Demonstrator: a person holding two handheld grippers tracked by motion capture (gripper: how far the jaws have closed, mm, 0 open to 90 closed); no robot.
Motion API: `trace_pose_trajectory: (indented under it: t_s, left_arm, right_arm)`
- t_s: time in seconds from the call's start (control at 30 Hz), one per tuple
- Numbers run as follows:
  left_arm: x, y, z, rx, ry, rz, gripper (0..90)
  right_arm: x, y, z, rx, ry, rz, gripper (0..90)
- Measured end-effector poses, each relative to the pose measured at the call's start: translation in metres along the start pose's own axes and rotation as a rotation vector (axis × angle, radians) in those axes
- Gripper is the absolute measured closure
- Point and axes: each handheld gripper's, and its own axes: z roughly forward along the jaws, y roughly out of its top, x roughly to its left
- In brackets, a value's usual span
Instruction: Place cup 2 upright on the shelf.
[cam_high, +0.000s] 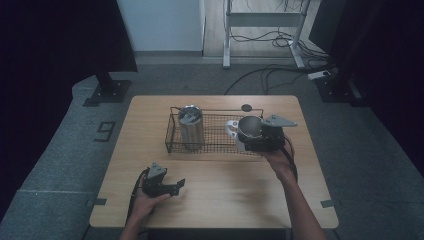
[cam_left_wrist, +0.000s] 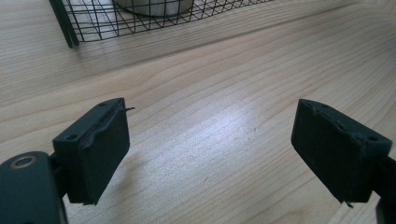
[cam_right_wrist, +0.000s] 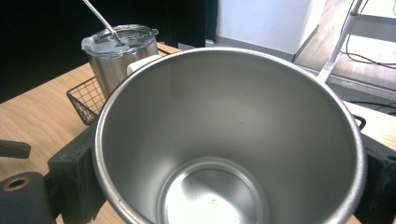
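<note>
An open steel cup (cam_high: 249, 125) with a white handle (cam_high: 231, 129) hangs over the right end of a black wire basket (cam_high: 216, 148). My right gripper (cam_high: 250, 136) is shut on it, one jaw on each side of the cup's wall (cam_right_wrist: 224, 140). A lidded steel tumbler (cam_high: 190, 125) with a metal straw stands upright in the basket's left end; the right gripper view has it at the upper left (cam_right_wrist: 122, 51). My left gripper (cam_high: 179, 185) rests low over the table's front left, open, with only bare wood between its jaws (cam_left_wrist: 210, 107).
The wooden table (cam_high: 220, 190) has free room in front of the basket. A small black disc (cam_high: 246, 107) lies behind the basket near the far edge. The basket's near corner (cam_left_wrist: 93, 28) lies ahead of the left gripper. Cables and desk legs are on the floor beyond.
</note>
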Motion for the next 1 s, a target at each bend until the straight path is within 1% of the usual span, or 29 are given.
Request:
trace_pose_trajectory:
  t_s: [0.2,0.37,0.6,0.7,1.0]
  left_arm:
    - [-0.002,0.0,0.0,0.001,0.0,0.011,12.0]
    - [-0.002,0.0,0.0,0.003,0.0,0.011,12.0]
    - [-0.001,0.0,0.001,0.012,-0.001,0.009,12.0]
    - [-0.001,-0.001,0.002,0.014,-0.001,0.01,12.0]
    - [0.0,-0.001,0.002,0.015,-0.001,0.012,12.2]
  right_arm:
    - [-0.004,0.004,0.005,-0.003,0.005,-0.008,6.7]
    - [-0.007,0.006,0.011,0.001,0.003,-0.001,6.7]
    - [-0.016,0.007,0.018,0.01,-0.003,0.015,6.7]
    - [-0.018,0.008,0.022,0.014,-0.009,0.017,6.7]
    - [-0.023,0.013,0.033,0.024,-0.007,0.012,6.6]
